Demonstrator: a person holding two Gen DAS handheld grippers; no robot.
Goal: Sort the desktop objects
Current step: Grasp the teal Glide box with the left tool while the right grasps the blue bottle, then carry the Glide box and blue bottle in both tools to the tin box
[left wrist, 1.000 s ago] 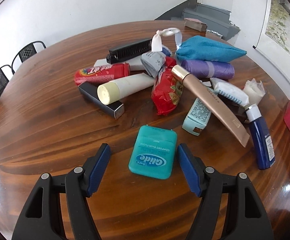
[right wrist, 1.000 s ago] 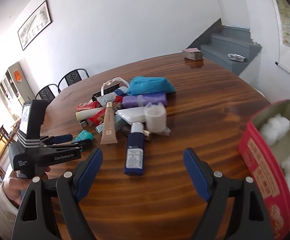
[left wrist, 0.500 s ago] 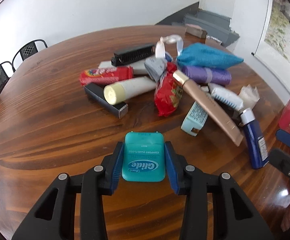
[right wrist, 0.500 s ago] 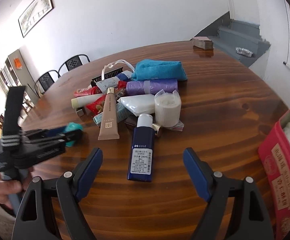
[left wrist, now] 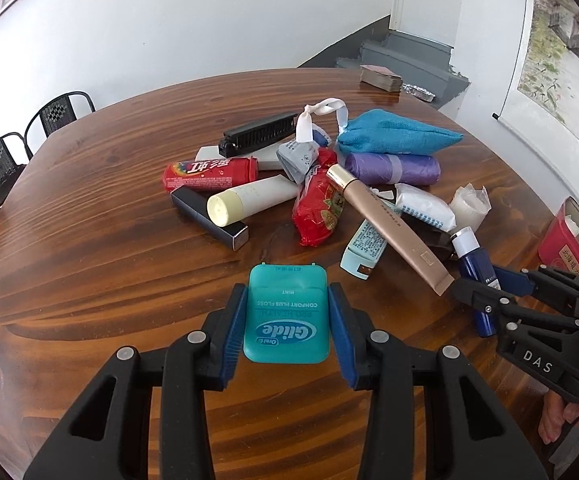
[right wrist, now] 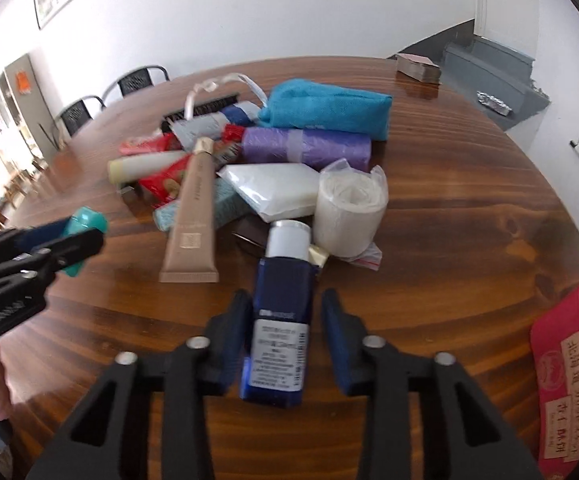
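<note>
Left wrist view: the left gripper (left wrist: 287, 326) pinches the teal floss box (left wrist: 286, 316) above the wooden table (left wrist: 89, 248); right wrist view: the right gripper (right wrist: 285, 342) is closing its jaws around the blue bottle (right wrist: 281, 328) beside the clutter pile.

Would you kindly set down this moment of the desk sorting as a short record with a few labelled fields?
surface: round wooden table
left tongs: shut on the teal floss box, pads against both its sides
right tongs: closing around the dark blue bottle; left pad touches it, gap at the right pad
bottle pose: lying flat, white cap toward the pile
pile: beige tube, purple roll, blue cloth pouch, among others
right edge: red box, open
</note>
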